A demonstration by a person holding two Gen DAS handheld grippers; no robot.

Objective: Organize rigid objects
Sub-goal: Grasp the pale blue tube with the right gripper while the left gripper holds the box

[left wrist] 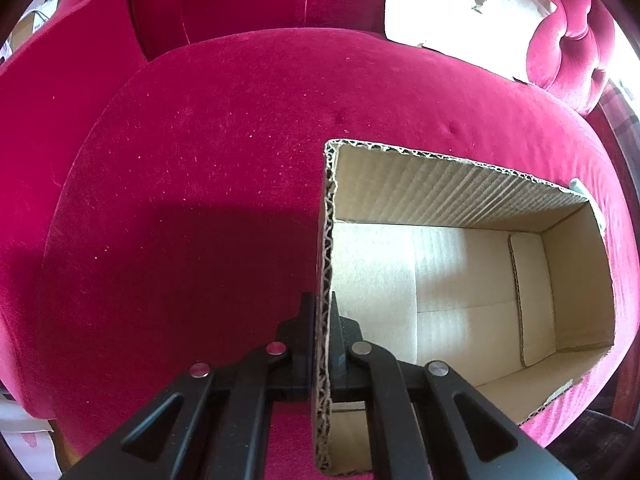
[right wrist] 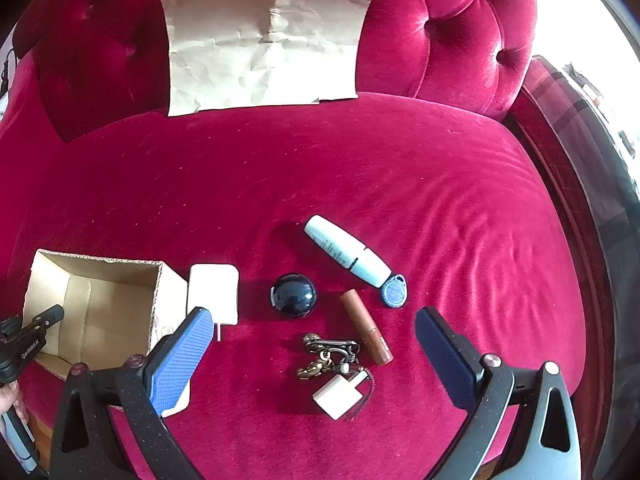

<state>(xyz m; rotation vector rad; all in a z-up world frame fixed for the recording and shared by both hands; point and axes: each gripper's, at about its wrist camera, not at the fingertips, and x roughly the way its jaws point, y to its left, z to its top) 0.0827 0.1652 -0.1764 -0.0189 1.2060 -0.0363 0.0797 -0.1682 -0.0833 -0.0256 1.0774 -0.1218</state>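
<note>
The left gripper (left wrist: 322, 312) clamps the near wall of the open, empty box (left wrist: 460, 184) on the red seat (left wrist: 200, 160). The right gripper (right wrist: 314, 330) hovers spread above keys (right wrist: 330, 354), a brown tube (right wrist: 366, 326) and a dark ball (right wrist: 294, 295) beside the box.

crimson velvet sofa seat (right wrist: 360, 168) with tufted backrest (right wrist: 460, 32), creased brown paper sheet (right wrist: 264, 44) propped against the backrest at the seat's rear edge, dark plaid fabric (right wrist: 580, 128) past the seat's right edge

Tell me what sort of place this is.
Probably a living room at home. The work surface is a red velvet sofa seat with a tufted backrest, and personal items like a key bunch lie beside a cardboard box.
</note>
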